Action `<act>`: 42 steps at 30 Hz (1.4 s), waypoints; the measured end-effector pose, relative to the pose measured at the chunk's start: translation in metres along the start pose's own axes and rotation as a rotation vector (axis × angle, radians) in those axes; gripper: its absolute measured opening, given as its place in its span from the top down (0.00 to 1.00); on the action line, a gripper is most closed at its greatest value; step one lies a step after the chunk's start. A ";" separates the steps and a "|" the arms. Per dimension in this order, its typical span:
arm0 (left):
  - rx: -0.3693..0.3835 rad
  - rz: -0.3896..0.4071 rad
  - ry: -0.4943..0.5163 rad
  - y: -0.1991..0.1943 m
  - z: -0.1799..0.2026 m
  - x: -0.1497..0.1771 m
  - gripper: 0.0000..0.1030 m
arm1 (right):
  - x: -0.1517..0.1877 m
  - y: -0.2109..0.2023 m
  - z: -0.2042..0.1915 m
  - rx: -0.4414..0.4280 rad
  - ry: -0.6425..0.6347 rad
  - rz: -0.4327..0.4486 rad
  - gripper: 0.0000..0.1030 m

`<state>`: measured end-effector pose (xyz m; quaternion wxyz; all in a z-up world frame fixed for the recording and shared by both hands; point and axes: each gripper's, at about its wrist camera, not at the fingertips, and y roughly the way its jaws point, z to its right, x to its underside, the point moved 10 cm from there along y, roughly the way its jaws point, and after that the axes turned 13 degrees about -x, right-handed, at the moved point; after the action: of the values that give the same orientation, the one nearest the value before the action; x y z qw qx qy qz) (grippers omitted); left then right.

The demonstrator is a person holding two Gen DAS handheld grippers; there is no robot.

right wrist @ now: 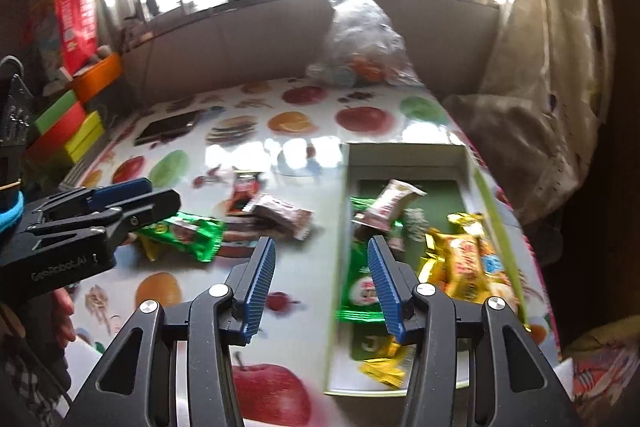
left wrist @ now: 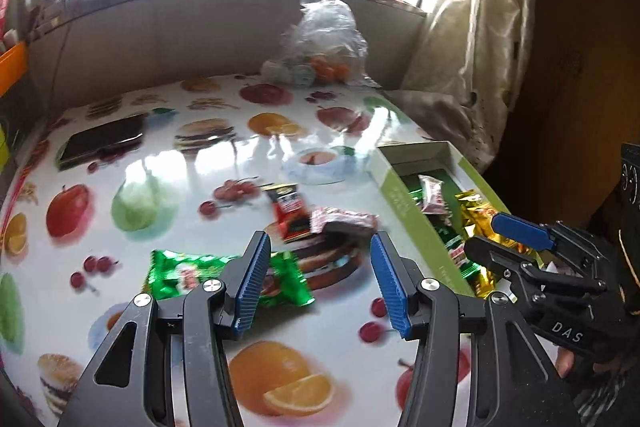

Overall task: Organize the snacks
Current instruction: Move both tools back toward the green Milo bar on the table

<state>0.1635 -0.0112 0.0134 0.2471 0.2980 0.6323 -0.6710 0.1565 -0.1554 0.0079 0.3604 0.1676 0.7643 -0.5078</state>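
Both frames kinda blurry, wrapper labels unreadable. Left gripper (left wrist: 316, 281) parted, nothing between the pads, hovering over the green pack (left wrist: 224, 277), partly hidden behind one finger. Right gripper (right wrist: 322, 285) also parted and empty, straddling the box (right wrist: 472, 163) wall. Gold packs (right wrist: 460, 263) inside the box; red pack (left wrist: 290, 213) and brown pack (left wrist: 344, 221) loose on the table (left wrist: 192, 179).

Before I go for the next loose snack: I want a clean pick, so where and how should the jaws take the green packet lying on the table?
Take the green packet across its flat middle, coming down from above with the left gripper, whose open jaws already hang over its right half. It lies flat on the tablecloth, clear of the red packet, so probably nothing else gets caught.
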 end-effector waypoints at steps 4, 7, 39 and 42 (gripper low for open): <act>-0.037 -0.003 -0.038 -0.001 -0.024 0.005 0.48 | -0.002 0.010 -0.019 -0.039 -0.038 -0.015 0.53; -0.060 -0.006 -0.065 -0.002 -0.043 0.009 0.48 | -0.003 0.017 -0.029 -0.057 -0.060 -0.022 0.53; -0.174 -0.075 -0.208 0.017 -0.150 0.044 0.48 | 0.004 0.123 -0.137 -0.333 -0.353 -0.225 0.46; -0.173 -0.081 -0.209 0.019 -0.151 0.044 0.48 | 0.006 0.132 -0.141 -0.323 -0.397 -0.244 0.46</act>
<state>0.1595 0.1396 -0.0352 0.3090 0.1785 0.6703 -0.6506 0.1814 0.0274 -0.0513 0.4613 -0.0880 0.7643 -0.4420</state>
